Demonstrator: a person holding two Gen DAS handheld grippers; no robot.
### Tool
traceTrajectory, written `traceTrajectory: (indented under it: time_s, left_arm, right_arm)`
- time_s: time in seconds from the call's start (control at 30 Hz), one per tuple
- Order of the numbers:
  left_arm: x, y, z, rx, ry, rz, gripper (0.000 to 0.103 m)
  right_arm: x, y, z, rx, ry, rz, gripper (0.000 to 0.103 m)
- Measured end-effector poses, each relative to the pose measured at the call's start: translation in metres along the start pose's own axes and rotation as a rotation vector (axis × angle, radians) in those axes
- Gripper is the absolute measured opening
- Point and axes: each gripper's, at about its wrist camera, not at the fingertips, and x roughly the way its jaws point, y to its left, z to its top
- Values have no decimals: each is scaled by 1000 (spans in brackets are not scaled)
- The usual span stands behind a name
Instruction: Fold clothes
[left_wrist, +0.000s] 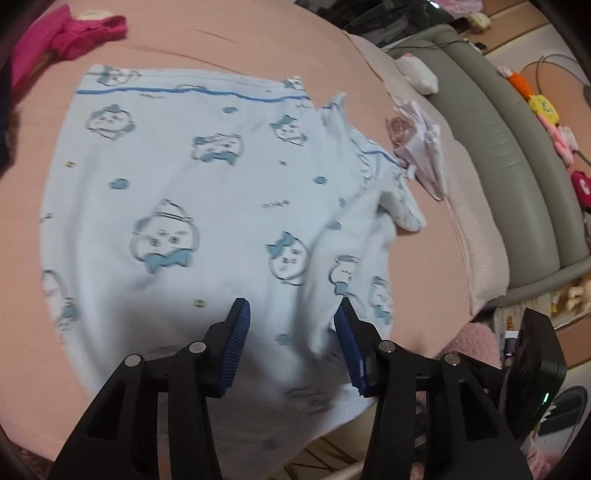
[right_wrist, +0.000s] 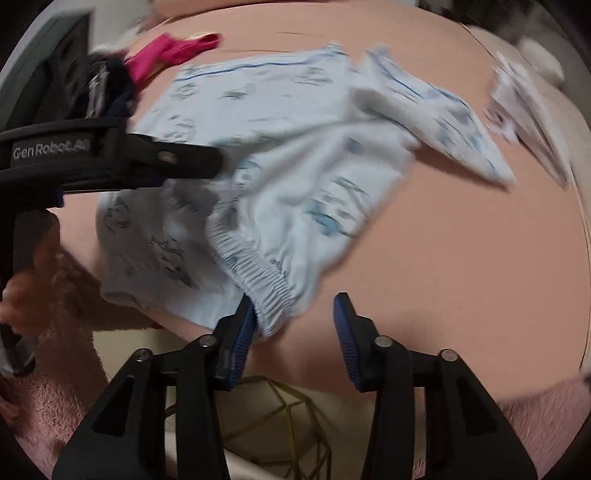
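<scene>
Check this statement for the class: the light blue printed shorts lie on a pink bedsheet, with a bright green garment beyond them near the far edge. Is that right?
One detail is wrong: the garment beyond the light blue printed shorts is bright pink, not green. The left wrist view shows it clearly. The rest stands: the shorts lie on the pink bedsheet.
</scene>
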Motion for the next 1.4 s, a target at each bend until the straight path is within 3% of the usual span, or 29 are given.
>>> traceTrajectory:
  time_s: [0.13, 0.27, 0.3, 0.37, 0.57, 0.7, 0.97, 1.1, 1.23, 1.4]
  left_arm:
    - [0, 3, -7, -30, 21, -95, 48]
    - [20, -14, -6, 35, 93, -40, 47]
    - [24, -17, -6, 40, 98, -11, 38]
    - [24, -22, -5, 50, 89, 15, 8]
    - [-28, -32, -2, 78, -38, 7, 7]
    - [-61, -21, -10, 53, -106, 26, 7]
    - [-63, 41, -70, -135, -79, 80, 7]
    - [-42, 54, -81, -167, -4, 101, 7]
    - [-52, 40, -81, -108, -12, 104, 16]
    - [-77, 4, -79, 27, -173, 137, 19]
  right_arm:
    - [-14, -13, -4, 49, -37, 40, 46]
    - [-20, -9, 0, 35, -102, 77, 46]
    - [-20, -7, 2, 37, -108, 73, 46]
    - [-20, -5, 4, 40, -108, 68, 46]
    - [-28, -8, 6, 57, -116, 120, 47]
    - [-34, -13, 20, 109, -138, 207, 48]
    - [-5, 35, 48, -31, -59, 220, 48]
    - [26, 42, 31, -111, 8, 91, 50]
    - [16, 22, 20, -93, 4, 25, 55]
    - [-9, 10, 18, -35, -86, 76, 55]
